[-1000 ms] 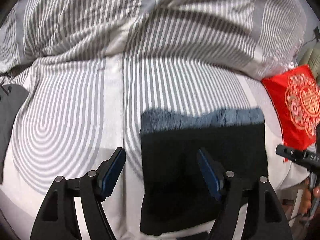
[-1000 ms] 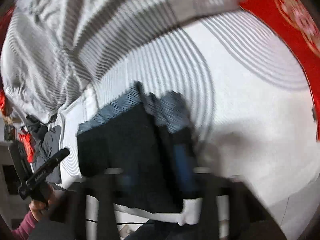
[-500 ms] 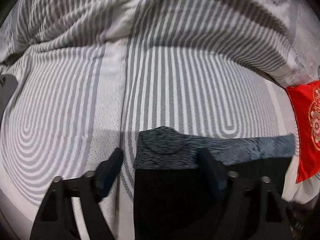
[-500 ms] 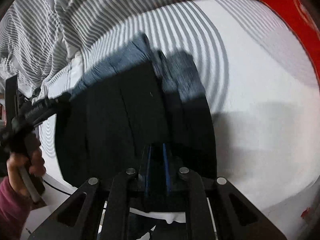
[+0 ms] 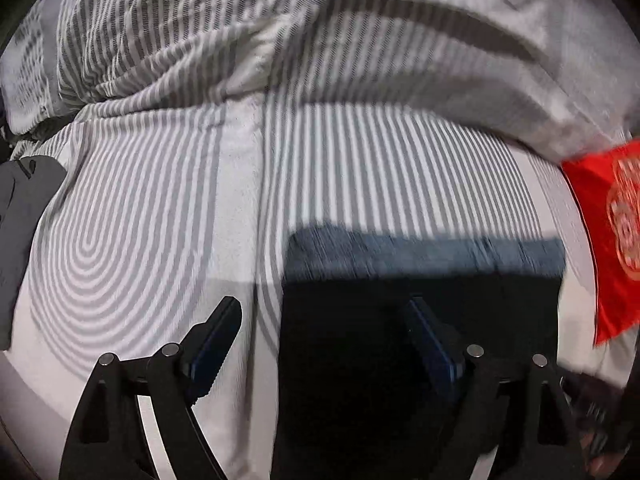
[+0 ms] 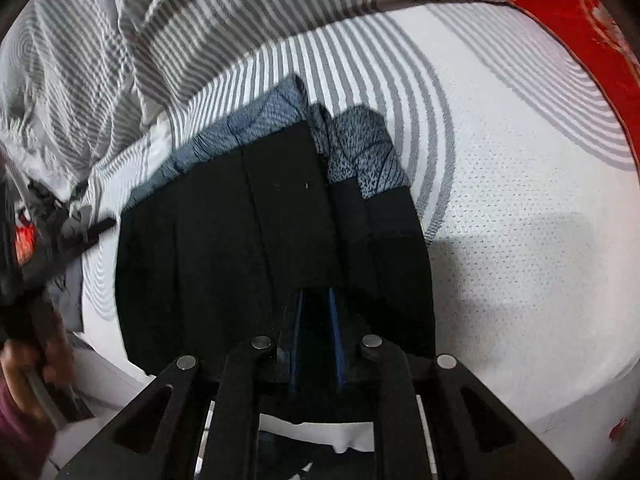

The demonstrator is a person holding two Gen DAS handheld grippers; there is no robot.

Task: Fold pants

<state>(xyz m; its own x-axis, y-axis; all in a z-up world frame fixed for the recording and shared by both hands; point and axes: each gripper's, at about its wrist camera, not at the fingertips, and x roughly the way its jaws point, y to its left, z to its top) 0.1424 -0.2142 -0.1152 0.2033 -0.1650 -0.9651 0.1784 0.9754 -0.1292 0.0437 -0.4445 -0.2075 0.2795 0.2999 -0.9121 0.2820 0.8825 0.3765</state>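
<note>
Between the fingers of the right gripper: near edge of the pants, pinched, blue pads drawn nearly together with dark cloth in the slot. Item lies flat on the bed, just ahead of the fingers and to their left.

Left gripper: fingers spread wide, holding nothing; the near left corner of the pants sits between them, right finger over the cloth, left finger over bare bed.

Condition of the pants: already a compact dark rectangle, several layers deep by the look of the stacked edges. Grey-blue waistband at the far end, beyond the fingertips, with a second grey-blue flap just right of it. Judged well along; at most one more fold or a final squaring of edges appears left.

Further out, past the waistband: rumpled striped quilt, heaped across the far side. Far right of both grippers: red cushion, near the pants' right edge, likely to crowd a fold that way. Far left: dark grey garment, well apart.

Left-hand view is motion-blurred.
</note>
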